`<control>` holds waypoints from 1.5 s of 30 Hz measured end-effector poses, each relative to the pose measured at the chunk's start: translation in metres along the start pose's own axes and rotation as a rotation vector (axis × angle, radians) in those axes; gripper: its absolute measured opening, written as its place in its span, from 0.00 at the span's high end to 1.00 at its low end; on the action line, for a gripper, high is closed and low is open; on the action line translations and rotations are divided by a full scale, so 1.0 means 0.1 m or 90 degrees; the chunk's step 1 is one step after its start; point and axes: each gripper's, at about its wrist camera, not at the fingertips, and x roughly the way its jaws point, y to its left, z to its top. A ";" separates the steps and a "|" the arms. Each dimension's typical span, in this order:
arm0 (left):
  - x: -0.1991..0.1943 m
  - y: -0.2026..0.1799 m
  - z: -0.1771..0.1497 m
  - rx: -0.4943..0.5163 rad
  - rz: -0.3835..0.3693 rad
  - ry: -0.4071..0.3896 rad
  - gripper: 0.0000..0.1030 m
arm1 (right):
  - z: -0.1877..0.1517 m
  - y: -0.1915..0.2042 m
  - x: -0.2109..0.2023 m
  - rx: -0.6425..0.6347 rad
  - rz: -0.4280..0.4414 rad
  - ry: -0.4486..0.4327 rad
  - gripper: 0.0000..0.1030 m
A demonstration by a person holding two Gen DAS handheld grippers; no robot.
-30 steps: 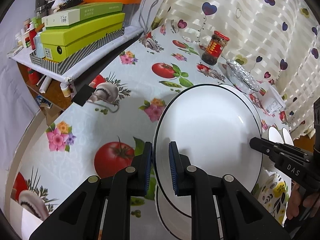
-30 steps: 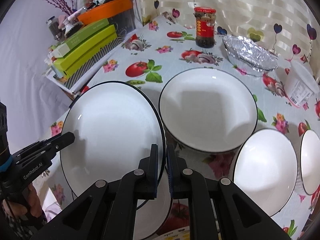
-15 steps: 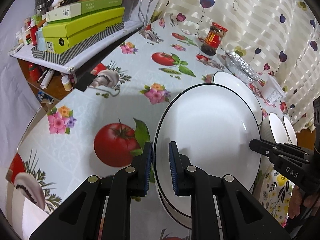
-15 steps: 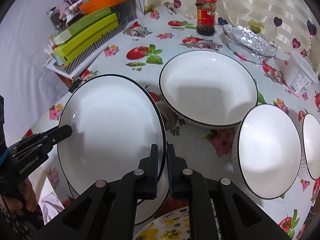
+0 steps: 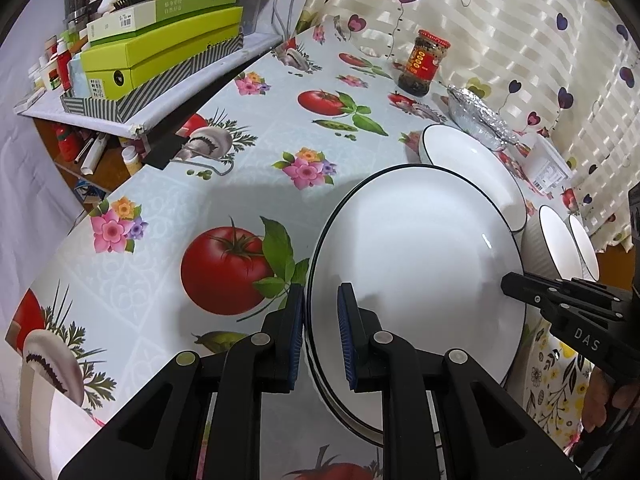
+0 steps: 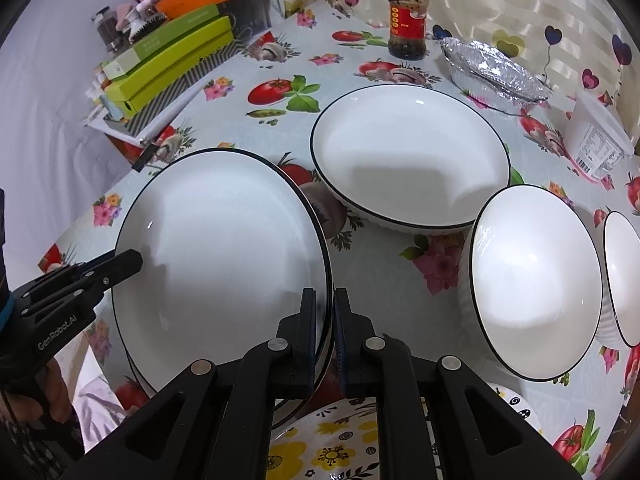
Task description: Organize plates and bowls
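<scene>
A white plate with a thin black rim (image 5: 416, 264) (image 6: 216, 248) is held between both grippers. My left gripper (image 5: 320, 296) is shut on its left rim, and its tip also shows in the right wrist view (image 6: 134, 258). My right gripper (image 6: 324, 296) is shut on the opposite rim. A second matching plate (image 5: 352, 420) (image 6: 134, 376) lies right under it, with only its near edge showing. Whether the two plates touch I cannot tell. A large white bowl (image 6: 408, 160) stands behind, and two smaller bowls (image 6: 532, 280) (image 6: 622, 280) to the right.
A yellow-flowered plate (image 6: 332, 440) lies at the near edge. At the back stand a red-lidded jar (image 6: 406, 20), a foil tray (image 6: 492, 68) and a white tub (image 6: 596, 140). Stacked green boxes (image 5: 160, 52) fill a side shelf beyond the table's left edge. A hand shows at the lower left.
Both grippers have carried the plate a little lower and nearer, so it sits closer over the plate beneath. Neither grip has changed.
</scene>
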 end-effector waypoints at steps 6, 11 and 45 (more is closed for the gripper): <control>0.00 -0.02 -0.02 0.003 0.002 0.002 0.83 | -0.04 0.00 0.02 -0.006 -0.011 0.006 0.91; 0.00 -0.04 -0.02 0.007 0.006 0.000 0.83 | -0.05 -0.02 0.03 -0.003 -0.009 0.004 0.91; 0.02 -0.19 0.54 0.037 -0.075 -0.028 0.75 | 0.24 -0.19 -0.32 -0.024 -0.023 -0.110 0.48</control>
